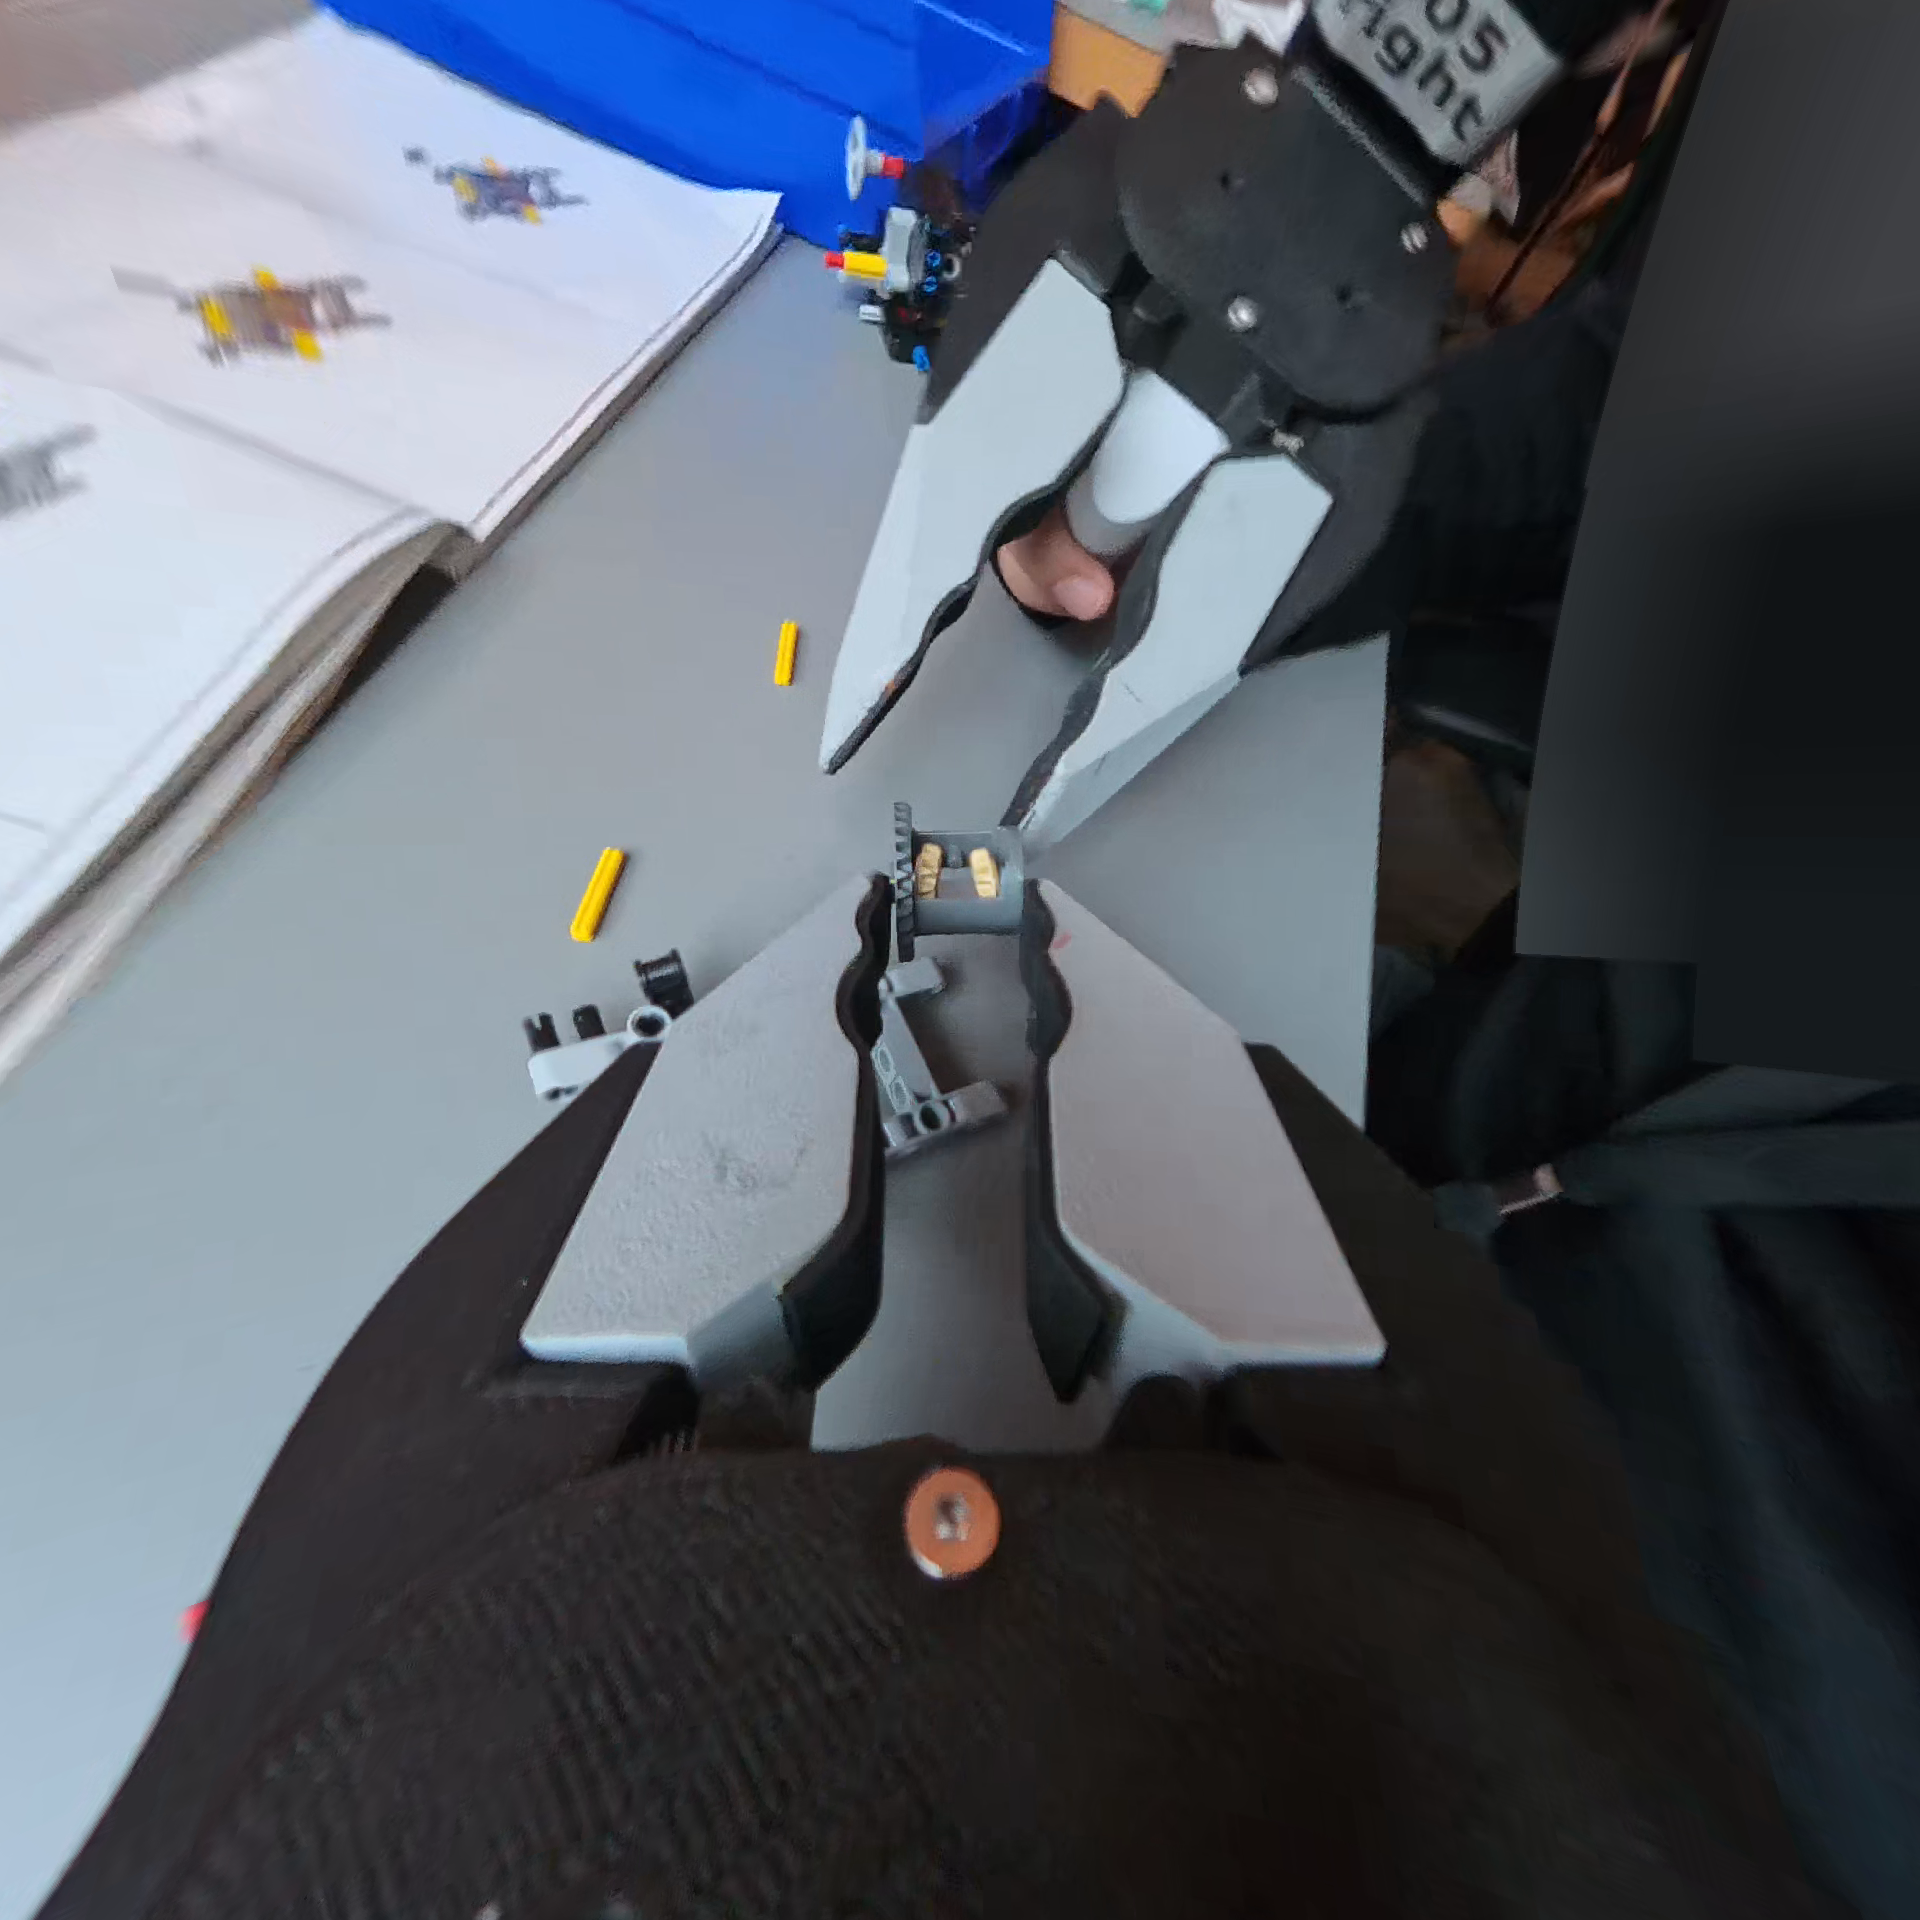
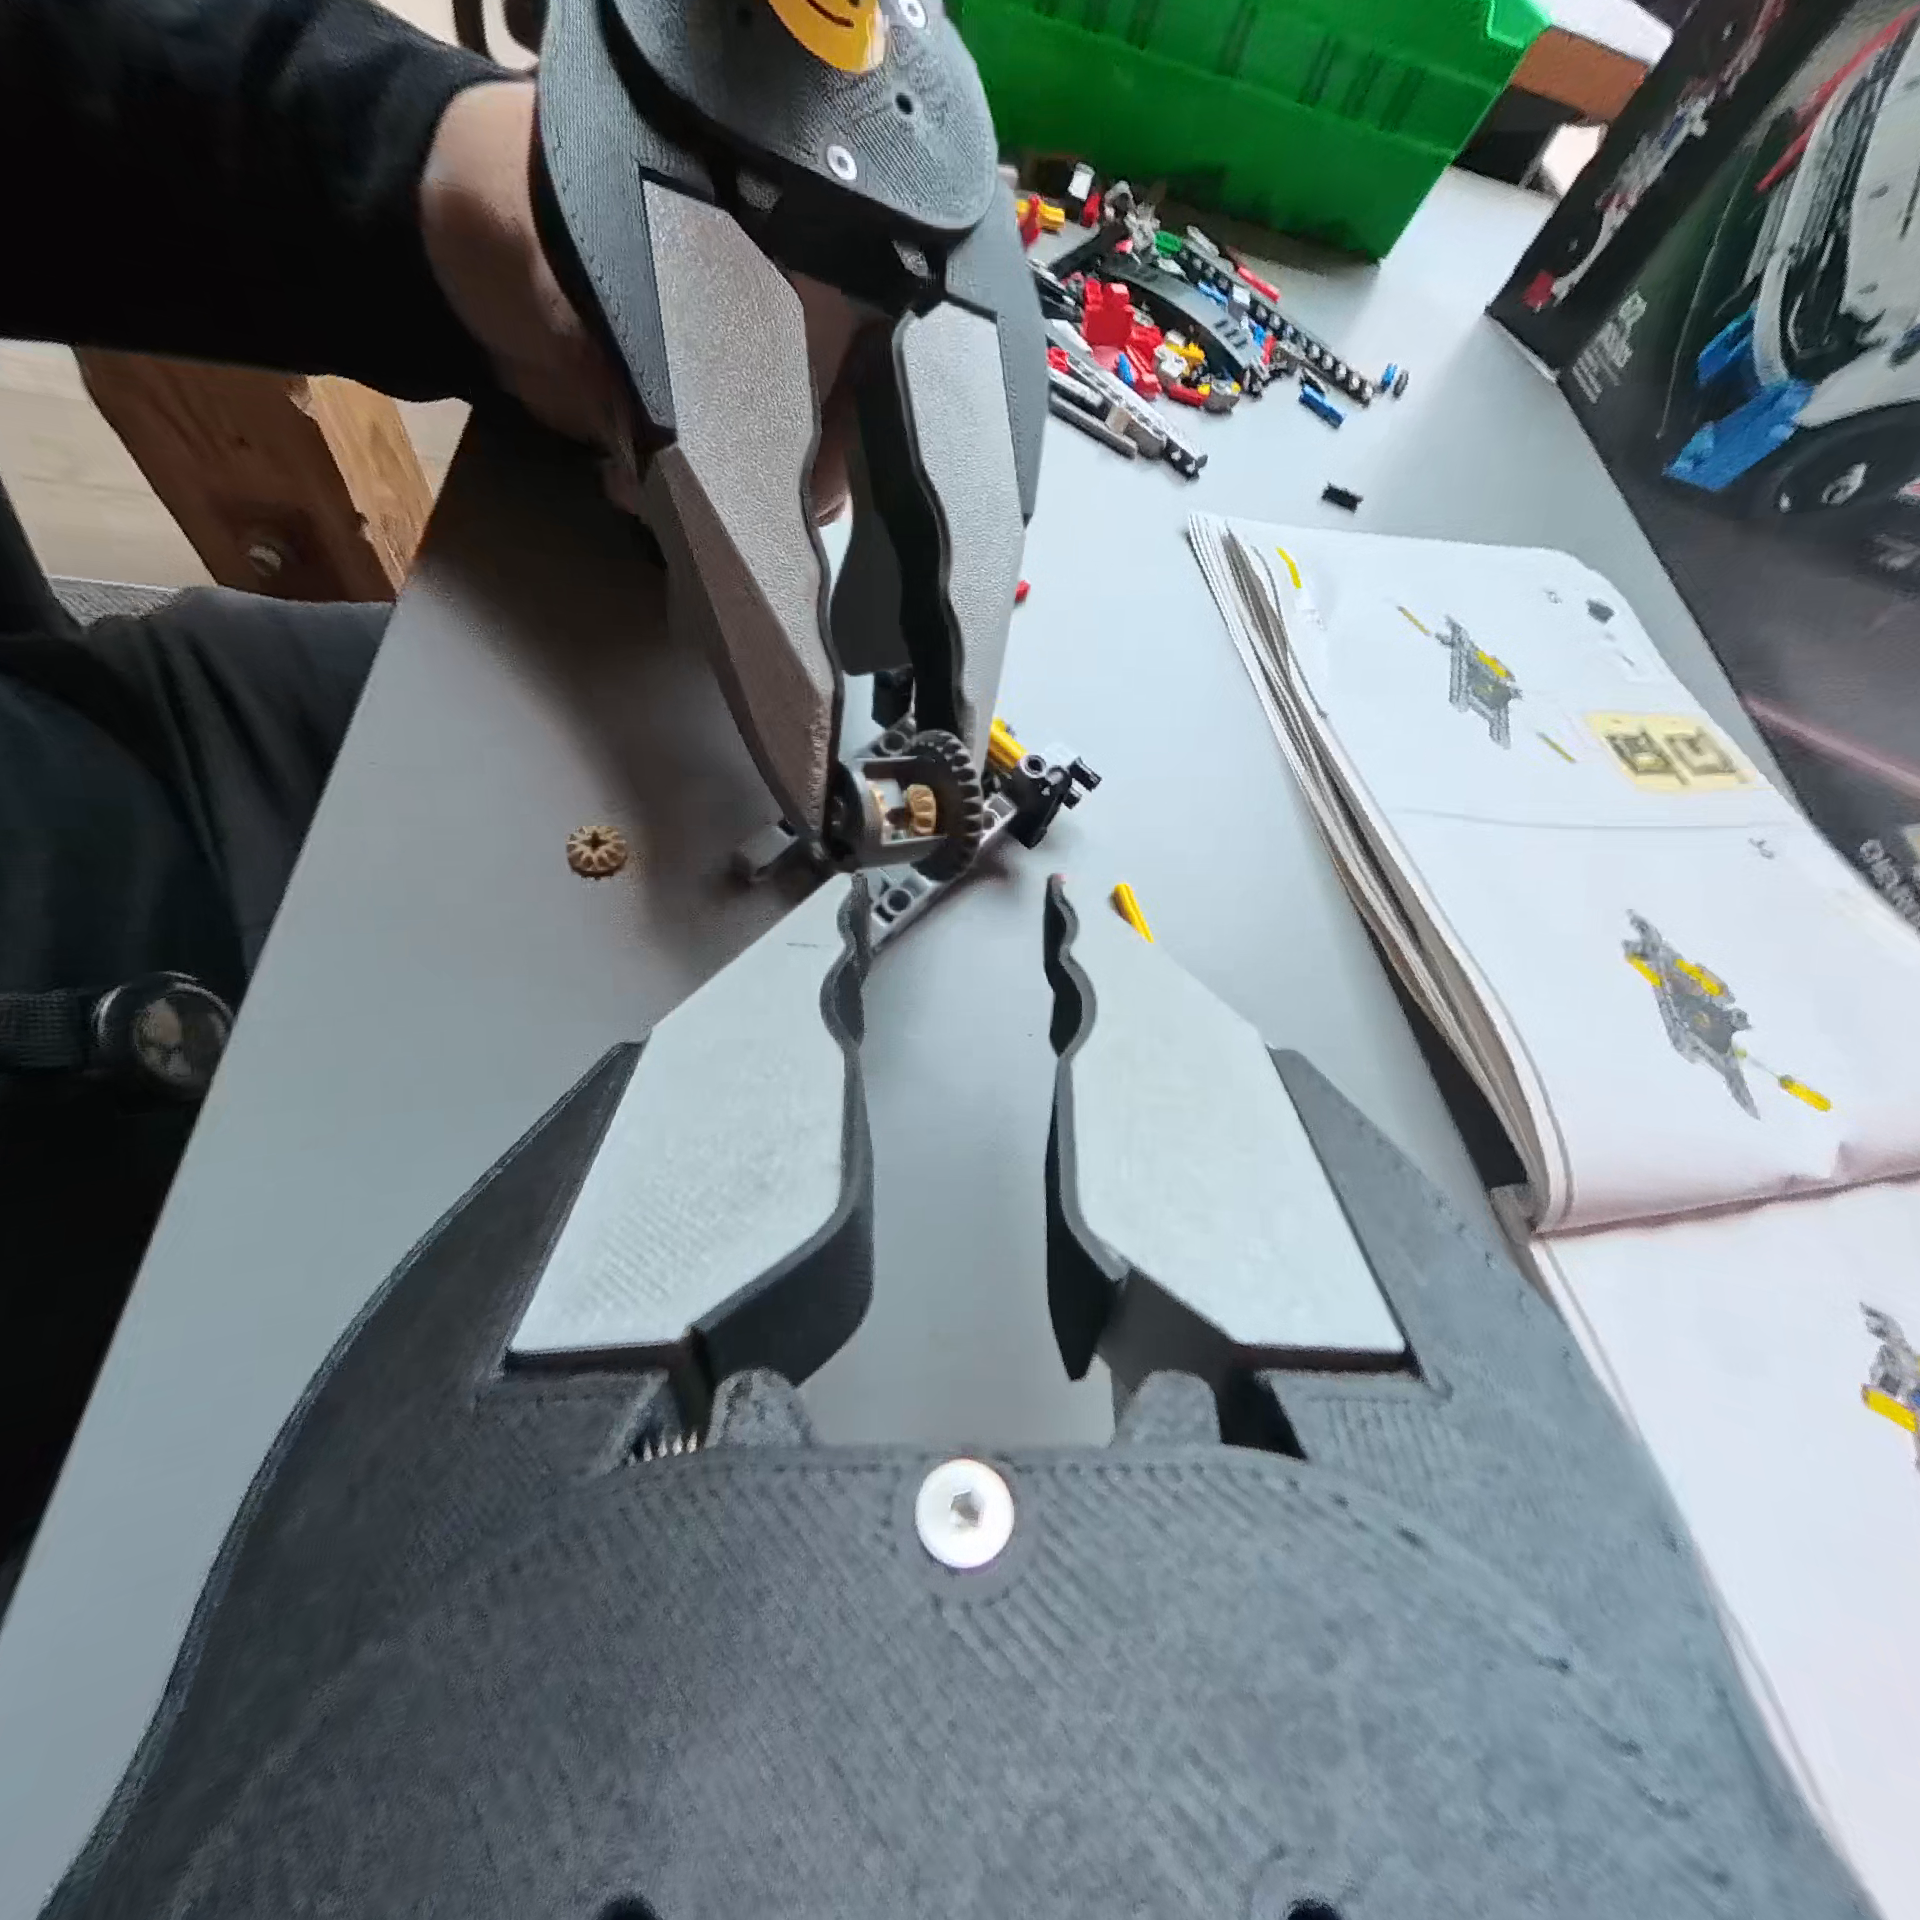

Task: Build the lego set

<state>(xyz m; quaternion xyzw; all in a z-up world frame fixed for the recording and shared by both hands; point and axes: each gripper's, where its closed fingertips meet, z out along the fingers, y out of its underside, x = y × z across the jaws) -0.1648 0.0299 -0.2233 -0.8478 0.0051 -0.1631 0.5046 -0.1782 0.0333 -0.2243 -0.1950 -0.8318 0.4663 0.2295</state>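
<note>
Here the left gripper (image 1: 956,894) pinches a grey gear housing (image 1: 961,883) at its fingertips, the jaws narrowed onto it; the housing has a black toothed ring and two tan gears inside. It sits low over the grey table (image 1: 416,1039), close to the near edge. The right gripper (image 2: 951,894) stands empty, its jaws parted, tips just beside the housing. Open table lies between the grippers and the manual (image 2: 1558,831). A third tan gear (image 2: 597,852) lies alone near the table's edge. Two yellow axles (image 1: 597,894) lie apart on bare table. A loose-brick pile (image 2: 1174,332) sits by the green bin (image 2: 1247,94), well apart.
</note>
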